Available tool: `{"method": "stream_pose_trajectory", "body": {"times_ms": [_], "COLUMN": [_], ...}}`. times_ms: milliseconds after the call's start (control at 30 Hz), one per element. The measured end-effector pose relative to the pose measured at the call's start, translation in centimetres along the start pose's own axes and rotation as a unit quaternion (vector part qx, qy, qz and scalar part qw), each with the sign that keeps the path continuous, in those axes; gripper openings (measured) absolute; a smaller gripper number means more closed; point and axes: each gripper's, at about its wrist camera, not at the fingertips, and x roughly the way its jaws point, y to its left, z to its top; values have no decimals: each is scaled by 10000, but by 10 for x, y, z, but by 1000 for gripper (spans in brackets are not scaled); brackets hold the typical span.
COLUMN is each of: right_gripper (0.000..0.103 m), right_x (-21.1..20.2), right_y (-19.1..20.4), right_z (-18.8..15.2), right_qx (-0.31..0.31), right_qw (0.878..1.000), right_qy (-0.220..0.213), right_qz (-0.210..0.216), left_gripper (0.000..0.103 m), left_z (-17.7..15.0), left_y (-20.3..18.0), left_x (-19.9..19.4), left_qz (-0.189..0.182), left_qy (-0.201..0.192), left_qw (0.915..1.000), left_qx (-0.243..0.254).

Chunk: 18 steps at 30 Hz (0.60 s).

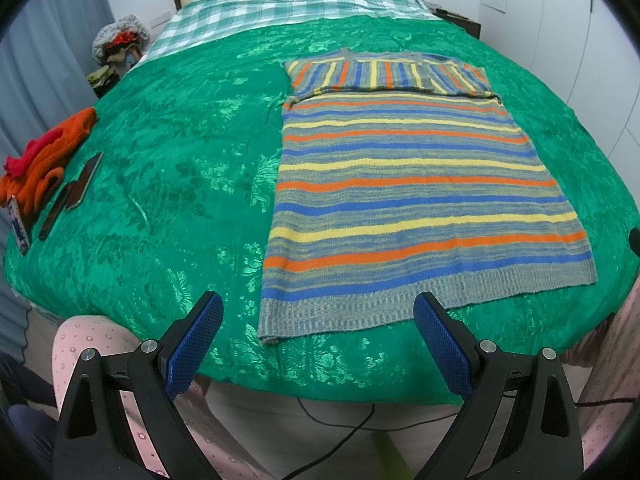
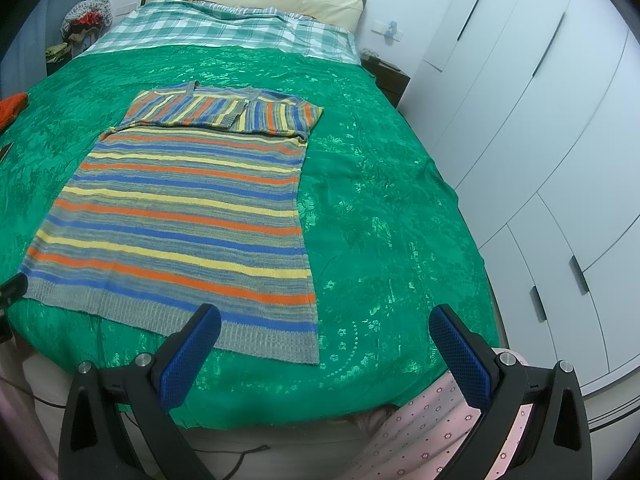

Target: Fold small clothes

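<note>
With both sleeves folded in, the striped sweater (image 1: pixel 420 196) lies flat on the bed (image 1: pixel 180 152); left hand-held gripper (image 1: pixel 318 312) and right hand-held gripper (image 2: pixel 324 326) gape empty above its hem. Pinch one layer only, and the fold skews!

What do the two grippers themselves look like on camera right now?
Both match. The left gripper and right gripper have black angular plastic bodies with silver round bolts and triangular cut-outs. Each finger carries a long blue pad with a fine dotted texture.
</note>
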Motion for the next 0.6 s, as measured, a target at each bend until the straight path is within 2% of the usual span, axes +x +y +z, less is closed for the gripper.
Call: {"method": "stream_pose_trajectory", "body": {"times_ms": [600], "right_gripper": [102], "right_x": [0], "right_y": [0], "right_z": [0], "right_qx": [0], "right_qw": [10000], "right_qy": [3], "right_qz": [7], "left_gripper": [97], "left_z": [0], "left_y": [0], "left_x": [0], "left_qz": [10], "left_qy": [11], "left_qw": [10000], "left_qx": [8]}}
